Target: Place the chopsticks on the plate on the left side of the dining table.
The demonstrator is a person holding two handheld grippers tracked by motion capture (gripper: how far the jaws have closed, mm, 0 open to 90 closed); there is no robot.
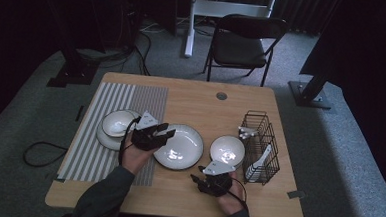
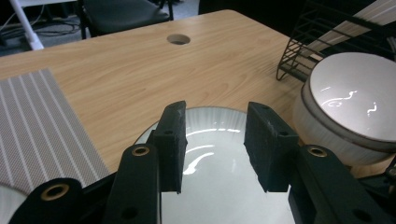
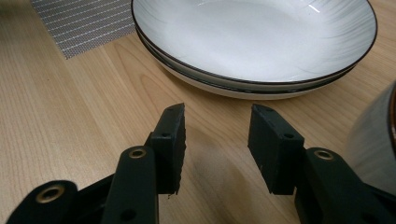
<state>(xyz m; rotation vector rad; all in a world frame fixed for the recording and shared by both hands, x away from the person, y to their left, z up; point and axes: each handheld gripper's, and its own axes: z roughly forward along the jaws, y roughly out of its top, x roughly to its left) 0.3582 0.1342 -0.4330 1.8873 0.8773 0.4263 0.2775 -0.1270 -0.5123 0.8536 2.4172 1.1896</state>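
A wide white plate [image 1: 181,148] with a dark rim lies in the middle of the wooden table. My left gripper [image 1: 167,130] hovers over its left rim, open with nothing between its jaws. In the left gripper view the left gripper [image 2: 217,109] frames the glossy plate [image 2: 210,186], with a white bowl [image 2: 350,102] to the right. My right gripper [image 1: 197,174] rests near the table's front edge, open and empty. In the right gripper view the right gripper [image 3: 217,112] stands over bare wood, short of the plate [image 3: 252,37], which looks like two stacked plates.
A striped placemat [image 1: 104,134] on the left carries a bowl on a plate [image 1: 114,127]. A small white bowl [image 1: 227,150] sits right of the big plate, beside a black wire rack [image 1: 262,142] holding white utensils. A cable hole [image 1: 221,96] and a folding chair [image 1: 244,41] lie beyond.
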